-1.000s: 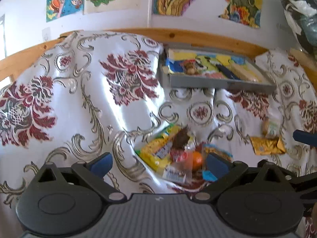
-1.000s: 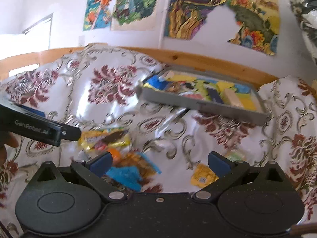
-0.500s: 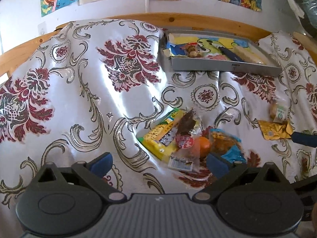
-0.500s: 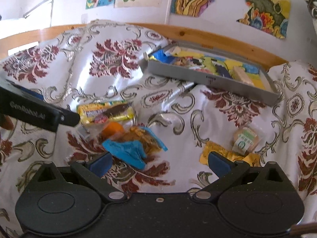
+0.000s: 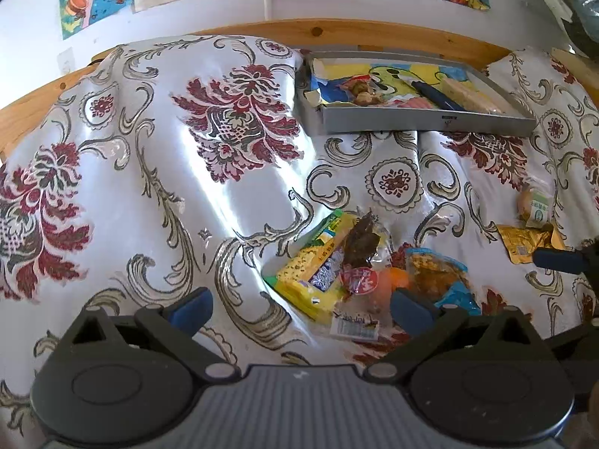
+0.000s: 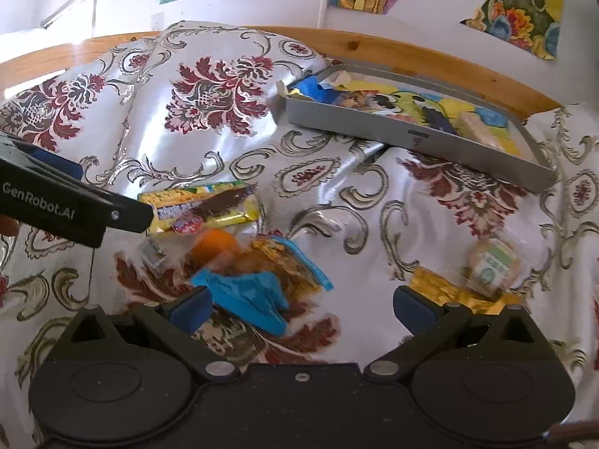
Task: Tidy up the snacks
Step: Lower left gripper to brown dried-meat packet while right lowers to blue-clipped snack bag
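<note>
Both tools wide, empty: left tool (image 5: 299, 305), right tool (image 6: 299, 308). We lower squarely over yellow packet (image 5: 318, 273), pinch middle, avoid neighbouring wrappers.

Cloth (image 5: 232, 202): glossy silver-white, with dark red floral medallions and grey-gold scrolls. Tray (image 5: 419, 121): plain grey walls, lined in yellow, blue and green cartoon print. Long packet (image 6: 202, 205): yellow with a brown band. Bag (image 6: 251, 295): bright blue over orange-brown. Foil wrapper (image 5: 524, 241): gold. Rail (image 6: 374, 48): pale honey wood. Wall pictures (image 6: 513, 3): multicoloured.
</note>
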### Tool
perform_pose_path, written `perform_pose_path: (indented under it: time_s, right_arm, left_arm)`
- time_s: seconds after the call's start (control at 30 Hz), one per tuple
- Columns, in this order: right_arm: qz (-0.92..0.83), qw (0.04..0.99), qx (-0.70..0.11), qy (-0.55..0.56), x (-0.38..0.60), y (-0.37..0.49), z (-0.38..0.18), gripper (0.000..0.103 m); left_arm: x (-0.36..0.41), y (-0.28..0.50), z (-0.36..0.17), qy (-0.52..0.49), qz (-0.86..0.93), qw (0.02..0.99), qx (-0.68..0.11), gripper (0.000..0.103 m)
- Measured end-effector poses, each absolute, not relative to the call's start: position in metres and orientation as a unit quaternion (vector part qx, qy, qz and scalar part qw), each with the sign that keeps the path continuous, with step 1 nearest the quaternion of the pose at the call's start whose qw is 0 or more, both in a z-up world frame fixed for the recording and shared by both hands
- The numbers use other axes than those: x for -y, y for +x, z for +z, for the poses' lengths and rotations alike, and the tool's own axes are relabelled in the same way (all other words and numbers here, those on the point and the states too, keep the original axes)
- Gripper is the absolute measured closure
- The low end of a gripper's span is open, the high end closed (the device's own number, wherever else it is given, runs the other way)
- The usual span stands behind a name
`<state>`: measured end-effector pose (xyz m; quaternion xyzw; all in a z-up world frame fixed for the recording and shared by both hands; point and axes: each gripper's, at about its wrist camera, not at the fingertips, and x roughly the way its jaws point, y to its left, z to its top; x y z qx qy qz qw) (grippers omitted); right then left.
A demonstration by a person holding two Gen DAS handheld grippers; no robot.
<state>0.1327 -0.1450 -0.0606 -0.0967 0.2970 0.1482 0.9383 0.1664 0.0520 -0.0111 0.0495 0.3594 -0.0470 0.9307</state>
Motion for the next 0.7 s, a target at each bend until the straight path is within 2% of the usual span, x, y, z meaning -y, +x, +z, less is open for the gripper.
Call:
perform_pose_path:
  time_s: [0.3,0.7]
  right_arm:
    - [0.165,0.936,-0.298,-0.089,0.131,0.156,-0.071,0.001]
    - [0.143,0.928,-0.337,-0.075,0.148,0.178,-0.086,0.001]
  left_arm:
    - [-0.047,0.189,-0.007,0.054,-0.077,0.925,-0.367,0.001]
    - [-0.014,0.217,-0.025,0.064,-0.119,0.916,-0.377,0.002]
